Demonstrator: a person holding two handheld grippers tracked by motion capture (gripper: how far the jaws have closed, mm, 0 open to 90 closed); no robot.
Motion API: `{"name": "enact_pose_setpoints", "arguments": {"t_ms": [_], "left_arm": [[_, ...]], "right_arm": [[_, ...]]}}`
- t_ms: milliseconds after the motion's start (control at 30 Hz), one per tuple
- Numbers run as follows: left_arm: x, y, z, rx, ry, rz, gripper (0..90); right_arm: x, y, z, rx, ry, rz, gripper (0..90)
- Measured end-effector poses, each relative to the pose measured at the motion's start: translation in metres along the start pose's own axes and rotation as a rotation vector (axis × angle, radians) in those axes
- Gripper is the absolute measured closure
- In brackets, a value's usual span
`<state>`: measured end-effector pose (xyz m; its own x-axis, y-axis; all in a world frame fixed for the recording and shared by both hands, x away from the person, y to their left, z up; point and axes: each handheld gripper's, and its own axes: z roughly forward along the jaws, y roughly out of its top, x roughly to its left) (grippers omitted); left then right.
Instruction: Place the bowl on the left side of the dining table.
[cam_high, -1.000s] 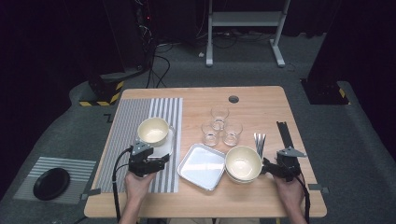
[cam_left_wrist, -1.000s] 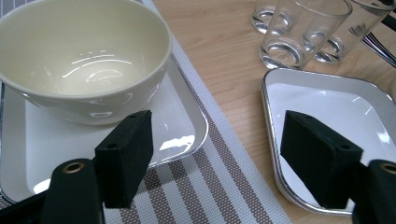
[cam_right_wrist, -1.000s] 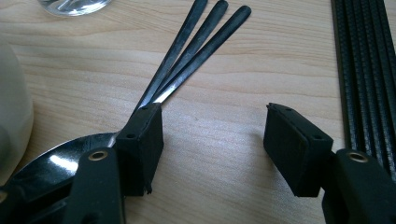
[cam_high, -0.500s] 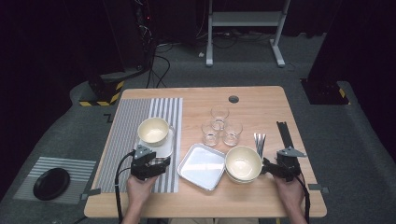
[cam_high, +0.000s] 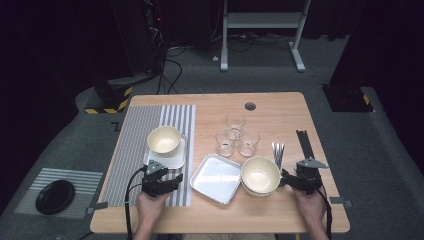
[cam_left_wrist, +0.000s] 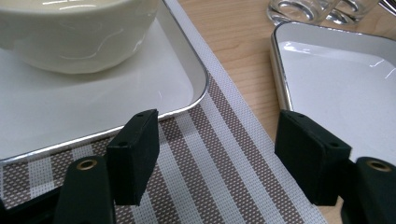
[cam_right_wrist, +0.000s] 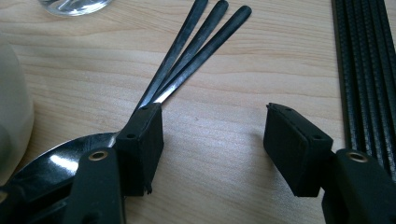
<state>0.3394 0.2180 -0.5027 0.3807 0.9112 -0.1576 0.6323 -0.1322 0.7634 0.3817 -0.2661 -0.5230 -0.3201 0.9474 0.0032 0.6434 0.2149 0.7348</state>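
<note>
- Left gripper: sits at the near edge of the striped mat. Its jaws have just been closing a little, yet stand apart with nothing between them, over bare mat.
- Left tray: lies on the mat just beyond that gripper. A cream bowl stands on it.
- Second tray: lies on bare wood just off the mat's right edge.
- Right gripper: rests well to the right of the mat, jaws released, gripping nothing.
- Spoons: lie under the right gripper's left pad, handles fanning away from it.
- Second bowl: sits between the second tray and the right gripper.
- Three glasses: stand farther back, right of the mat.
</note>
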Motion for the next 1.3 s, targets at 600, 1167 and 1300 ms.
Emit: {"name": "enact_pose_setpoints", "arguments": {"t_ms": [600,1167,1300], "left_arm": [[-0.002,-0.009,0.018,0.029,0.041,0.005,32.5],[-0.004,-0.014,0.025,-0.008,0.065,0.043,33.9],[-0.003,-0.015,0.025,-0.009,0.068,0.053,33.3]], "right_arm": [[0.0,0.0,0.0,-0.003,-0.002,-0.006,37.7],[0.0,0.0,0.0,-0.002,-0.002,-0.006,37.8],[0.0,0.0,0.0,-0.002,0.0,-0.006,38.0]]}}
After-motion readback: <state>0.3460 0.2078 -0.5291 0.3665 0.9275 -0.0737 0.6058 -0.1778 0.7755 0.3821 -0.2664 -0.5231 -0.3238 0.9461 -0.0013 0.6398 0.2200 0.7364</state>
